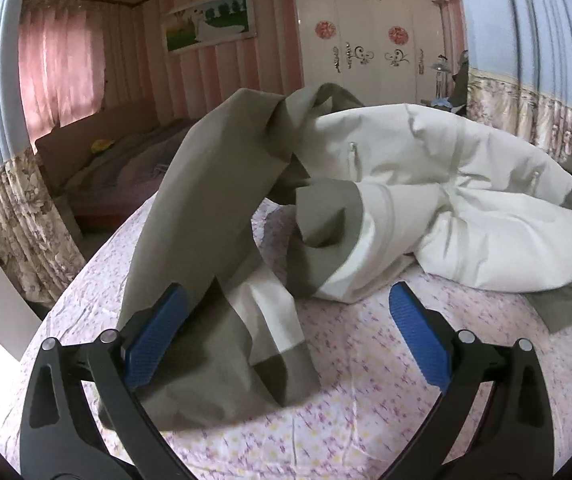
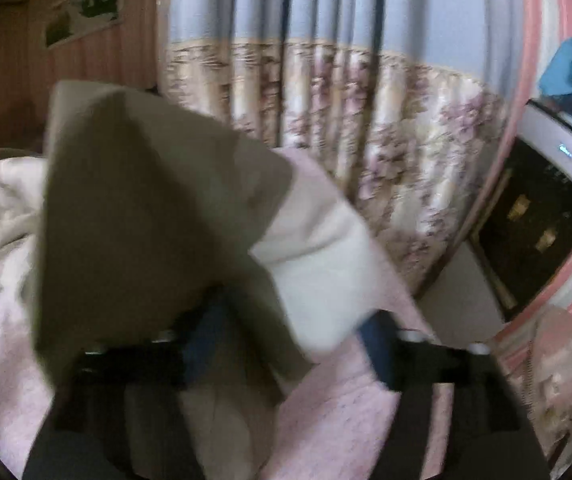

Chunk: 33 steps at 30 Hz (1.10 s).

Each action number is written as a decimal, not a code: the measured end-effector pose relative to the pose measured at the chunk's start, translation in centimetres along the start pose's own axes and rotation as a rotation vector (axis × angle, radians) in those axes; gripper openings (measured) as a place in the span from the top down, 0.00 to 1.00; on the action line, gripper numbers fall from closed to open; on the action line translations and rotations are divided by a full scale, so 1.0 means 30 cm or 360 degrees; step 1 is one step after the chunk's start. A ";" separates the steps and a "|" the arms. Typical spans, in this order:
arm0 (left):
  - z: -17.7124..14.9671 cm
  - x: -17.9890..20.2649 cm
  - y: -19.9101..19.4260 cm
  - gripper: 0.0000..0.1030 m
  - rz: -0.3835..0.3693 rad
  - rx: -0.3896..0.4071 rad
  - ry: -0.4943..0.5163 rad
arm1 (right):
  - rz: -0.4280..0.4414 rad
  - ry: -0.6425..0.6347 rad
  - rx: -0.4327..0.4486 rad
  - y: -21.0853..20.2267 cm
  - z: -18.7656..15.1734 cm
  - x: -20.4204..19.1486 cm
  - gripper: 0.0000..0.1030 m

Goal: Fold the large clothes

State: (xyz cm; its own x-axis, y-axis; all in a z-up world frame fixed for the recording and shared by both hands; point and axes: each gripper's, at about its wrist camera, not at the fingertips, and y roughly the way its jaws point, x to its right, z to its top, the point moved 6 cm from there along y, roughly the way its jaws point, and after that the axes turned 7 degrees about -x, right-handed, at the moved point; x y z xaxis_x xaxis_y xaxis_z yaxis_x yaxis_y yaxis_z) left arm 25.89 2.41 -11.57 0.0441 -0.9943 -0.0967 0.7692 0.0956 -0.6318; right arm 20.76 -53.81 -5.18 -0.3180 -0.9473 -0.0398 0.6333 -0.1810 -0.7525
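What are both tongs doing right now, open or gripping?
Left tongs: open, jacket fabric draped between the fingers, not clamped.
Right tongs: blurred view, jacket fabric hangs over them; cannot tell whether they are open or closed.

The jacket (image 1: 426,200) lies heaped on the bed (image 1: 366,380), its sleeve (image 1: 205,240) draped over the left gripper (image 1: 286,320). Behind stand a wardrobe (image 1: 370,32) and curtains (image 2: 326,80). Another part of the jacket, perhaps a sleeve, covers the right gripper (image 2: 286,336).
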 end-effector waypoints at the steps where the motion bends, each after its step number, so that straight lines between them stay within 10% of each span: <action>1: 0.003 -0.002 0.005 0.03 0.0004 -0.0001 0.0001 | 0.0102 0.0042 0.0037 -0.021 -0.007 -0.010 0.18; 15: 0.006 0.024 0.015 0.03 -0.0019 -0.0007 0.0007 | 0.0260 -0.0100 0.0612 -0.381 -0.051 -0.238 0.02; 22: -0.002 0.081 0.118 0.03 -0.0023 -0.0093 0.0036 | 0.0420 -0.0340 0.0150 -0.017 -0.177 -0.547 0.02; 33: 0.069 0.108 0.352 0.03 0.0054 -0.0266 0.0149 | 0.0417 -0.0332 -0.0061 0.255 -0.164 -0.638 0.03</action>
State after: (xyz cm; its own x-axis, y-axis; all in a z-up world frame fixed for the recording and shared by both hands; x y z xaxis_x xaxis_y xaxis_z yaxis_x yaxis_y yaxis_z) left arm 35.48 0.09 -16.99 0.0024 -0.9825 -0.1863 0.6513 0.1429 -0.7453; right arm 28.22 -35.75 -13.40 0.0061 -0.9947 -0.1025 0.6462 0.0822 -0.7588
